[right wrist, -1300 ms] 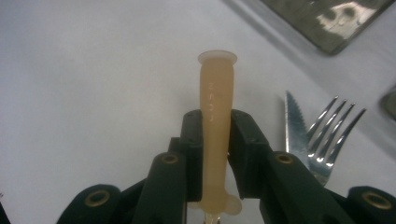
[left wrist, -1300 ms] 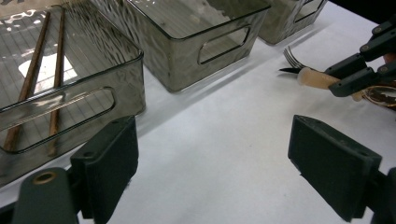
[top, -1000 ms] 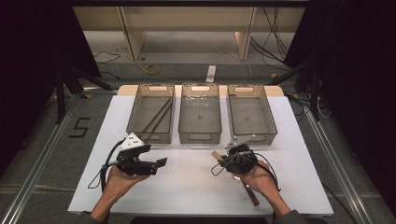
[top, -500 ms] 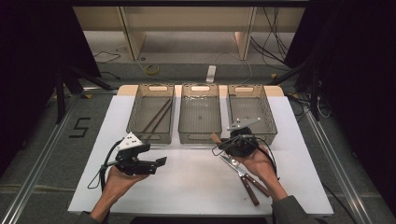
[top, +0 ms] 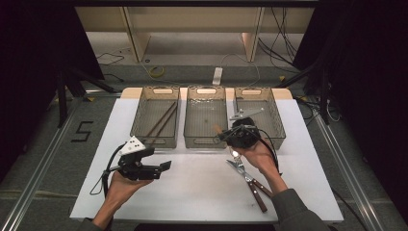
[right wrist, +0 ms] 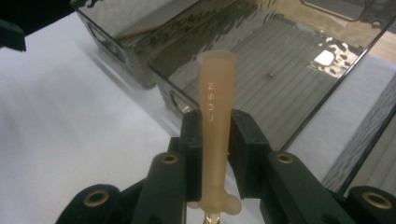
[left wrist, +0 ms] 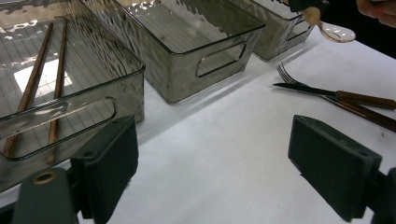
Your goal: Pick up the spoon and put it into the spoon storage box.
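Note:
My right gripper (top: 227, 135) is shut on the tan handle of a spoon (right wrist: 215, 107), held above the table at the front edge of the middle bin (top: 206, 143). The handle tip points over that bin (right wrist: 299, 65). The spoon's bowl (left wrist: 335, 32) hangs below the hand. A fork (left wrist: 288, 74) and a brown-handled knife (left wrist: 327, 91) lie together on the white table (top: 192, 187) under the right forearm. My left gripper (top: 163, 168) hovers open at the front left, and its jaws (left wrist: 215, 172) hold nothing. Two brown chopsticks (top: 161, 120) lie in the left bin (top: 139, 115).
Three clear grey bins stand in a row at the back of the table; the right bin (top: 276, 120) sits just behind my right hand. Dark stands and cables flank the table, with shelving behind it.
My right gripper has risen off the table with the spoon and moved toward the bins, leaving the fork and knife uncovered. The left gripper has stayed put.

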